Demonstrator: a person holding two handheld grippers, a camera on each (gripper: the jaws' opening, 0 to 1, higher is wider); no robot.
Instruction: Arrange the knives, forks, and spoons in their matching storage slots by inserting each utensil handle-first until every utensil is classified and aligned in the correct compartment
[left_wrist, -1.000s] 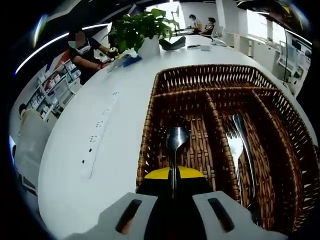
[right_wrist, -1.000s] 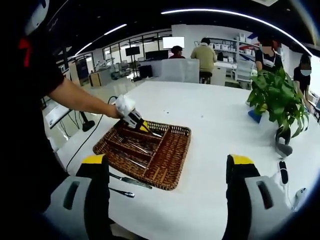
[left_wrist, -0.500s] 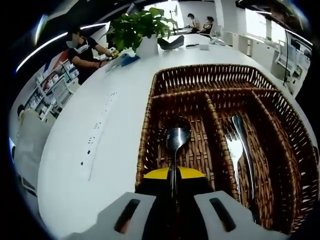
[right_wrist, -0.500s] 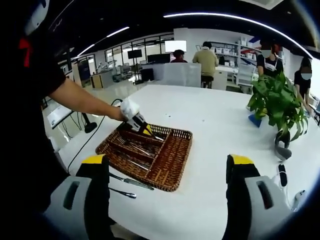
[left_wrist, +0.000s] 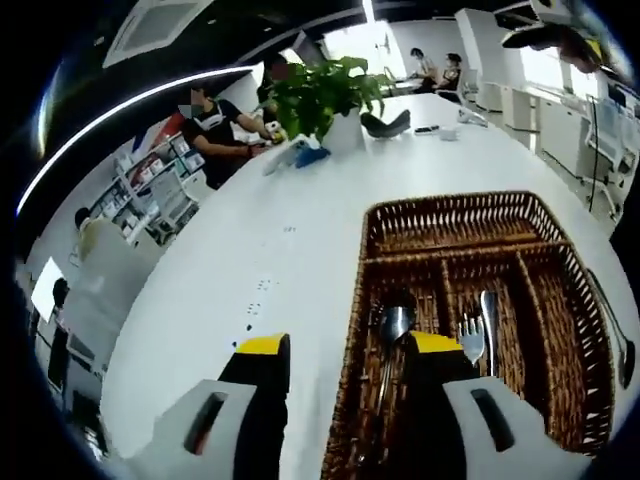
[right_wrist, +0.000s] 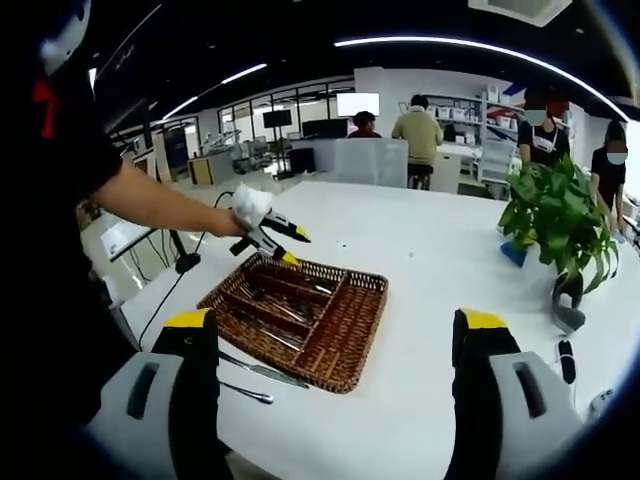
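Two utensils (right_wrist: 250, 378) lay loose on the table just outside the basket (right_wrist: 355, 345), long axes along its near wall, just ahead of the right gripper (right_wrist: 335, 395), which stood spread and empty. The left gripper (right_wrist: 282, 245), also spread, hovered over the basket's far corner.

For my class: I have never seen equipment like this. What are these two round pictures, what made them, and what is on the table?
A person holds a hand-held gripper in each hand, and each carries a fisheye camera looking along its own jaws. In the left gripper view, the left hand-held gripper is open above a wicker tray. In the tray's compartments lie a spoon, a fork and a knife. In the right gripper view, the right hand-held gripper is open and holds nothing; two utensils lie on the white table beside the tray, and a potted plant stands further off.
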